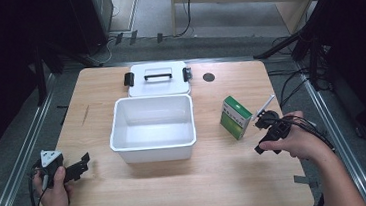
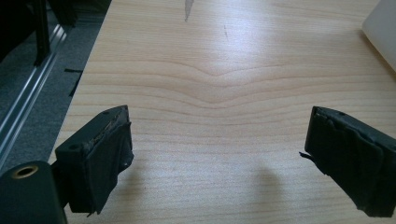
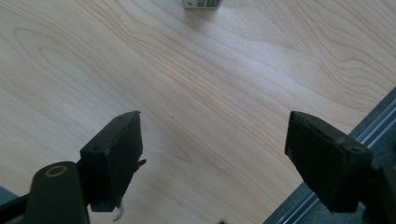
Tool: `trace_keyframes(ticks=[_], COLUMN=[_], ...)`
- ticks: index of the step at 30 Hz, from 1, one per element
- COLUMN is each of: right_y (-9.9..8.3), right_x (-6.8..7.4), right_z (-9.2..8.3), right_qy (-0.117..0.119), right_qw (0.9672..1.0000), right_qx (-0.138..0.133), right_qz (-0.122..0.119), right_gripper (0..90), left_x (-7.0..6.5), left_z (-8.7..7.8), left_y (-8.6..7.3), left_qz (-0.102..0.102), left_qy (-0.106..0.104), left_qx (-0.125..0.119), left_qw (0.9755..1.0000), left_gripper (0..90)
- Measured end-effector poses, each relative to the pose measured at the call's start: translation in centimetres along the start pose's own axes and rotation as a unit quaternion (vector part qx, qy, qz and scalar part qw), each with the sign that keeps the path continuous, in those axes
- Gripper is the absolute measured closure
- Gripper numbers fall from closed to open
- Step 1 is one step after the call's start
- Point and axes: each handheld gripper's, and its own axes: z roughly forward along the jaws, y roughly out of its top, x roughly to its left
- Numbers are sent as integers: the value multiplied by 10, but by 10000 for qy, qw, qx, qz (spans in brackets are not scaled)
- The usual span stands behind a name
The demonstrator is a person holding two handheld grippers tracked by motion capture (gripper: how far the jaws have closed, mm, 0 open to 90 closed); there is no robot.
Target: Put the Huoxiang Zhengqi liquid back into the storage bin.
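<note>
Both grippers hover with jaws spread, gripping nothing: left gripper [image 1: 78,166] at seven o'clock, right gripper [image 1: 269,125] at four; the green box [image 1: 235,116] stands just beside it, upright, likely to topple if nudged; the white bin [image 1: 151,127] sits centre.

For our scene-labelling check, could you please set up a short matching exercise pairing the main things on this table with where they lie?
Things:
1. white bin
2. white lid
3. green and white box
4. left gripper

Places:
A. right of the bin, near the right hand
B. middle of the table, open and empty
C. far edge, behind the bin, black handle up
D. near left corner, jaws apart over bare wood

Pairs: 1-B, 2-C, 3-A, 4-D
</note>
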Motion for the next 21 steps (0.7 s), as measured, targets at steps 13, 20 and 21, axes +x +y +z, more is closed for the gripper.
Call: trace_keyframes(ticks=[13, 20, 21], right_y=[24, 37, 39], right_x=[-3, 0, -1], right_z=[-12, -18, -19], right_qy=[50, 96, 93], right_qw=[9999, 9999, 9999], right_qx=[-26, -17, -21], right_qz=[98, 68, 53], right_gripper=[267, 285, 285], left_x=[0, 0, 0], left_z=[0, 0, 0], left_y=[0, 0, 0], left_qz=[-12, -6, -6], left_qy=[0, -5, -5], left_qx=[1, 8, 8], left_qw=[10000, 10000, 10000], left_gripper=[84, 84, 84])
